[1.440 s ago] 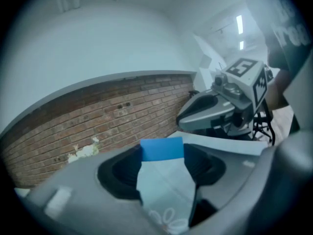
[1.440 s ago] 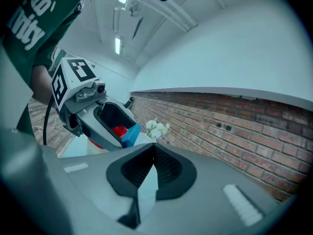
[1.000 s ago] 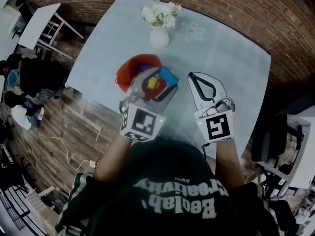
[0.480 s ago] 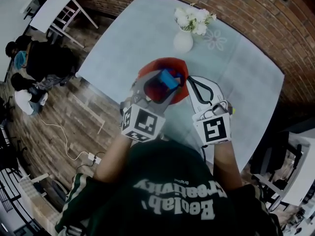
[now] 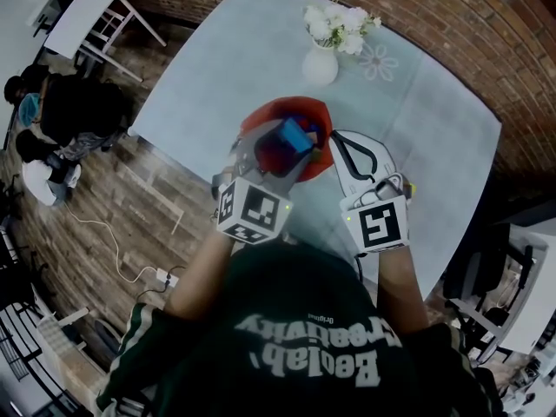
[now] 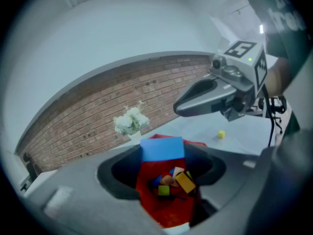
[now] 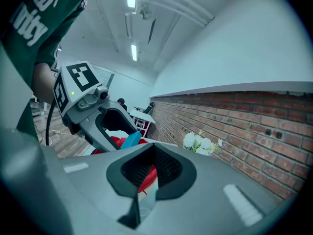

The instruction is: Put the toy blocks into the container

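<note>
A red container (image 5: 300, 111) stands on the pale table (image 5: 226, 68) and holds several coloured blocks (image 6: 172, 179). My left gripper (image 5: 288, 142) hangs just above its opening, shut on a flat blue block (image 6: 162, 148) that shows between the jaws. In the head view the blue block (image 5: 295, 134) sits over the container's middle. My right gripper (image 5: 336, 137) hovers beside the container's right rim, shut with nothing in it. A small yellow block (image 6: 221, 134) lies alone on the table past the container. In the right gripper view the left gripper (image 7: 131, 140) and red container (image 7: 110, 142) show beyond my shut jaws.
A white vase of white flowers (image 5: 323, 57) stands on the table behind the container. A brick wall (image 5: 452, 24) runs along the far side. The table's near edge (image 5: 174, 159) drops to a wooden floor, where people sit at the left (image 5: 61, 111).
Over the second, the left gripper carried the blue block from beside the container to above its opening. The right gripper kept its place beside it, still shut.
</note>
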{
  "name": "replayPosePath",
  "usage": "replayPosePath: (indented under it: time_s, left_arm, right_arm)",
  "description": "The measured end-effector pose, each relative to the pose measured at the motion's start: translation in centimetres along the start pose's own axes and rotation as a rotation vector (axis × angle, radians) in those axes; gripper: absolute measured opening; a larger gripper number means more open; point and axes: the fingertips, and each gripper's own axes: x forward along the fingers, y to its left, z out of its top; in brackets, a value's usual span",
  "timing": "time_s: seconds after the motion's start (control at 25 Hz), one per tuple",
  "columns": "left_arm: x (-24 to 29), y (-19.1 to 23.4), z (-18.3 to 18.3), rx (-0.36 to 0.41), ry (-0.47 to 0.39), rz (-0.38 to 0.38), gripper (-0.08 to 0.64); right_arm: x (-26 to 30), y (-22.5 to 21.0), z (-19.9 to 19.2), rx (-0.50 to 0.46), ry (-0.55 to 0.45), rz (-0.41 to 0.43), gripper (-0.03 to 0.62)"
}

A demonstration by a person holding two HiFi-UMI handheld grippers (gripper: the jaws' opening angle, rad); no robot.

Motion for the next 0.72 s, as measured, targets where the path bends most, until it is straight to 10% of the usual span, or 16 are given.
replayPosePath:
  time_s: [0.72]
  left_arm:
    - [-0.17,0.34,-0.14,-0.018,0.003,0.029,0.266]
  right_arm:
    - [-0.47,-0.34,-0.08,0.000,-0.002,-0.008,0.006]
